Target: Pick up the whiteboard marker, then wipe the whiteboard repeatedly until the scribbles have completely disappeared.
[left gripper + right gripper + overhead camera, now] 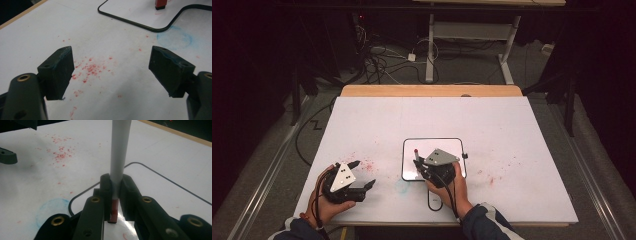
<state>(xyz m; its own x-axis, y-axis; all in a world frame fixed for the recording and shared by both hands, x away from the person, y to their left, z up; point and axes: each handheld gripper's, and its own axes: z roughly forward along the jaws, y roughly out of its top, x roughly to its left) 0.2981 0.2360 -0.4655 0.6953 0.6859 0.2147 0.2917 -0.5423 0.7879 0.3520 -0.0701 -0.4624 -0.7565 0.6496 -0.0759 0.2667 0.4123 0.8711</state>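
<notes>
The small whiteboard (452, 147) with its dark rounded frame lies near the middle of the white table (512, 125), and everything else can be placed from it.

The right gripper (417, 161) sits over the whiteboard's near left part, held in the person's right hand (451, 187), which reaches in from the table's near edge. Its jaws are pressed together on a marker (120, 152) — a pale grey barrel with a red end. In the right gripper view the barrel rises from between the pads, and the red end points down at the whiteboard's glossy surface; it seems to touch the board, though the jaws hide the very tip. In the high view the marker's upper end (416, 151) stands above the board's left side.

The left gripper (364, 174) is off the whiteboard, well to its left and nearer the person, cradled in the left hand (328, 200). Its jaws stand wide apart with nothing between them. In the left gripper view they frame a scatter of red specks (90, 68) on the bare table, with the whiteboard's corner beyond.

A faint blue smudged ring (175, 38) marks the table just outside the whiteboard's near left corner — between the board and the left gripper.
</notes>
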